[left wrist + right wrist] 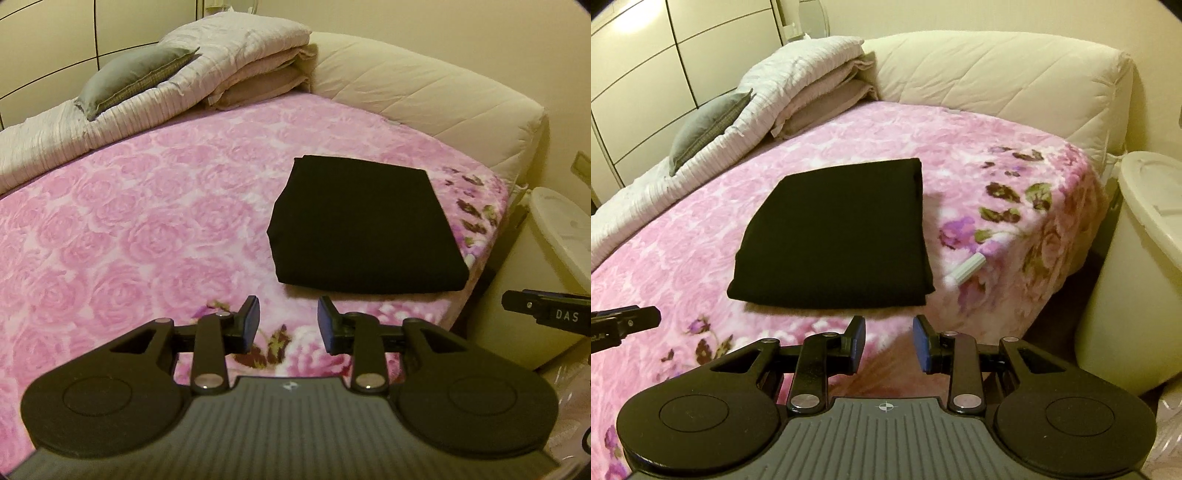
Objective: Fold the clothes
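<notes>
Black fabric, a folded garment (364, 225), lies flat as a neat rectangle on the pink rose-patterned blanket (129, 221) that covers the bed; it sits right of centre in the left wrist view and just left of centre in the right wrist view, near the bed's corner. At the bottom of each frame a hand-held gripper hovers short of the garment's near edge: the left hand-held gripper (288, 325) has its blue-padded fingers spread apart with nothing between them, and the right hand-held gripper (889, 341) is likewise released and empty. A small pale cylindrical object (969, 266), too unclear to name, rests on the blanket just right of the garment. In the upper left, a grey cushion (133, 79) leans on stacked white and beige bedding (229, 55). A cream quilted headboard (424, 81) curves across the upper right, and a white lidded bin (1137, 266) stands beside the bed at the right edge.
</notes>
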### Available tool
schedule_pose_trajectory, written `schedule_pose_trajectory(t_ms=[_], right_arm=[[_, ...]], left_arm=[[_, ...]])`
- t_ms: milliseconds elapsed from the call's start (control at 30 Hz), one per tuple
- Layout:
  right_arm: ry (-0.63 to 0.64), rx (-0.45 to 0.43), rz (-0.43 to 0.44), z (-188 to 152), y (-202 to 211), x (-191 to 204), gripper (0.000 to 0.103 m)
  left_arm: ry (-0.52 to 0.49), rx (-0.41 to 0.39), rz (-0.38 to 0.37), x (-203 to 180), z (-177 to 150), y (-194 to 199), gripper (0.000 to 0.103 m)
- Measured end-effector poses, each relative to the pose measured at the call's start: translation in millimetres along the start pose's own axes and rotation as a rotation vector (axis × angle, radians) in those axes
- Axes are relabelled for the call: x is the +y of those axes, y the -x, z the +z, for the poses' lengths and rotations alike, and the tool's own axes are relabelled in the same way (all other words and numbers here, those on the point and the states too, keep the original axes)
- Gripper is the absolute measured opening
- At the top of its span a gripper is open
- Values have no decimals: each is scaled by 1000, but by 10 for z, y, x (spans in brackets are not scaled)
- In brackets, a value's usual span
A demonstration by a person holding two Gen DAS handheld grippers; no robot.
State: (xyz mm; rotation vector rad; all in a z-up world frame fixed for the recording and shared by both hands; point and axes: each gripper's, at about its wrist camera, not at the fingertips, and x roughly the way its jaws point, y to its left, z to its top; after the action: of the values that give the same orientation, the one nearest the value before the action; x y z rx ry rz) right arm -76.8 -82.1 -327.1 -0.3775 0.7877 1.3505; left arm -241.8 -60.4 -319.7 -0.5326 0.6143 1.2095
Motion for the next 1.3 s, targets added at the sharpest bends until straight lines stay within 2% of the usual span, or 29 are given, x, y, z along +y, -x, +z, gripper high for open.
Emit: schedule_pose_trajectory(t_ms=[133,267,333,467,600,700,767,833,933,1067,1133,1200,1300], right_arm=[[-23,12,-8,91,-144,-138,33],[-48,19,-10,187,-295,-278,33],[-50,-6,22,242,-368,-418,33],[3,-78,44,356,-616,-407,33],[44,-45,45,432,-1040,-426,31],[76,-20,46,489,-1358,-441,31],[35,11,89,530,-1500,-572,31],[-67,33,177,676,-1575,-810,31],[-146,38,269,970,-1714,-1068,31],[-146,13,299,1333,-1910,-1184,31],[-140,-15,320,1428,-2009,-1163,31],[-151,-5,327,1452,-2178,-1147,29],[-187,44,309,1414,-2453,-1161,28]], left_arm=[[12,-6,-48,107,5,-61,29],[34,3,-88,242,81,-293,29],[25,-2,-105,246,165,-483,29],[20,-9,-153,242,340,-923,28],[71,-12,-193,266,474,-1457,28],[85,59,-190,288,505,-1833,28],[97,75,-215,345,567,-1925,27],[131,51,-245,449,697,-1956,27],[165,21,-281,576,906,-2029,27],[110,13,-292,539,1173,-2311,27],[148,27,-342,547,1203,-2526,27],[224,55,-393,592,1158,-2751,27],[309,78,-399,643,1054,-2911,32]])
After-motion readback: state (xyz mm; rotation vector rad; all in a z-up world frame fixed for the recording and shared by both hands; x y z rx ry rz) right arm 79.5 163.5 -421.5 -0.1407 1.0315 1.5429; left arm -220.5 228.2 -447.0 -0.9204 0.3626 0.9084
